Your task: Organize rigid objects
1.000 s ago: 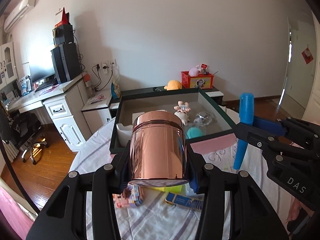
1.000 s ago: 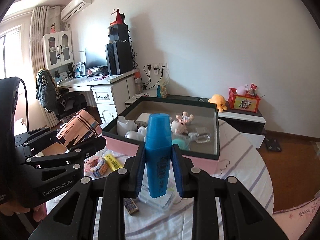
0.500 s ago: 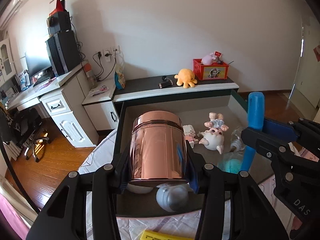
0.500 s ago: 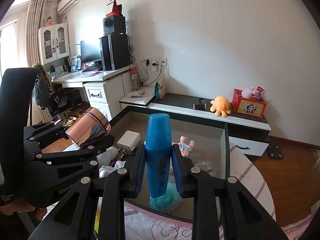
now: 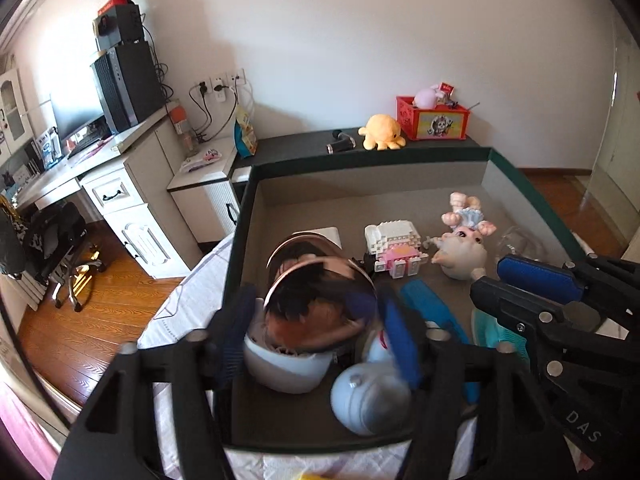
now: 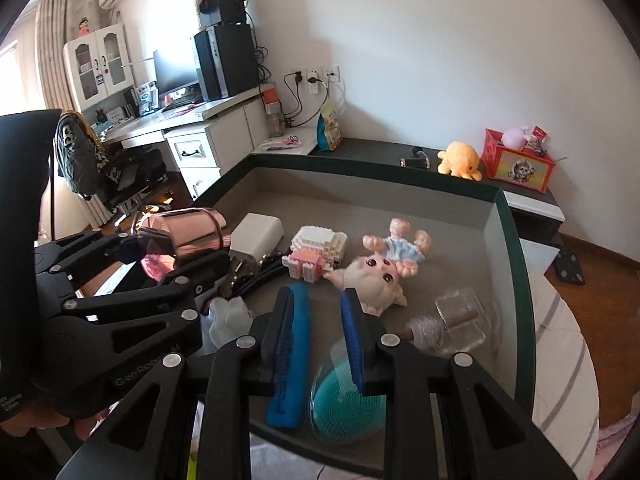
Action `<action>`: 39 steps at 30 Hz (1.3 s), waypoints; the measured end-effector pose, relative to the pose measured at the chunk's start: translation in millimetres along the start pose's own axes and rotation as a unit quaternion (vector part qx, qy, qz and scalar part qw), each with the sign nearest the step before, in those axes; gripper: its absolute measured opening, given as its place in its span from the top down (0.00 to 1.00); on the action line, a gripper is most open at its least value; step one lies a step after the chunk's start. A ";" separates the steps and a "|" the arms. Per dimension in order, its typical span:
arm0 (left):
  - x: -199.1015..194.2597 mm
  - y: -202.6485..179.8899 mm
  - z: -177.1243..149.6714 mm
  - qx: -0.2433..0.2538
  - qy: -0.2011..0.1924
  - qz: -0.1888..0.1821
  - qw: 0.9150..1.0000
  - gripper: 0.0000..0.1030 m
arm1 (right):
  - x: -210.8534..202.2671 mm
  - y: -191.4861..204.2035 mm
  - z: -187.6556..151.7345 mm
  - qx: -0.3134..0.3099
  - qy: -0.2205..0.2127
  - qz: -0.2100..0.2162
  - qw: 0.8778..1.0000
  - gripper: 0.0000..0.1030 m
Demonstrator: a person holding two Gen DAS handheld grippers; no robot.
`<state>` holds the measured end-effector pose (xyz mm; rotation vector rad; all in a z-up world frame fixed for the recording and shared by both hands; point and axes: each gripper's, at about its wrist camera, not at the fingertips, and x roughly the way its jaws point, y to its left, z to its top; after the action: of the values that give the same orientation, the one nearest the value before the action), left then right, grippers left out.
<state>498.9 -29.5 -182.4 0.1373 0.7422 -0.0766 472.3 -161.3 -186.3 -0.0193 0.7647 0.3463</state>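
Note:
A dark green box (image 5: 360, 160) (image 6: 516, 240) lies under both grippers. The rose-gold canister (image 5: 320, 300) (image 6: 192, 228) is tilted and blurred between the jaws of my left gripper (image 5: 318, 336) (image 6: 180, 248), low over a white bowl (image 5: 284, 368). Those jaws are opening and the pads stand off the canister's sides. The blue marker (image 5: 432, 312) (image 6: 290, 380) lies flat on the box floor, just left of my right gripper (image 6: 324, 320) (image 5: 490, 276). The right jaws stand a marker's width apart with nothing between them.
Also in the box are a teal brush (image 6: 344, 404), a pig doll (image 6: 372, 280), a block toy (image 6: 316, 252), a glass bottle (image 6: 452, 324), a white adapter (image 6: 256, 236) and a grey-blue round toy (image 5: 368, 400). The striped tablecloth (image 6: 560, 340) shows around it.
Both grippers moved forward and down over the box. The marker left the right jaws and now lies on the box floor. The left jaws widened and the canister tipped.

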 end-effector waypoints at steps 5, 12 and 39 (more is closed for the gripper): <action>-65.4 6.8 -11.0 -0.010 -0.064 0.035 0.997 0.02 | -47.8 8.1 -6.4 0.022 -0.038 -0.015 0.999 0.38; -180.8 18.5 -51.3 -0.047 -0.142 0.018 0.989 0.00 | -152.3 44.0 -32.8 0.022 -0.125 -0.033 0.991 0.16; -405.4 9.7 -169.5 -0.064 -0.269 0.033 0.961 0.00 | -374.5 161.7 -145.4 -0.026 -0.275 -0.082 0.958 0.00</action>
<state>88.9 14.3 -30.1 0.0129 0.1978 -0.0004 73.3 -141.8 -19.1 -0.0349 0.1990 0.1969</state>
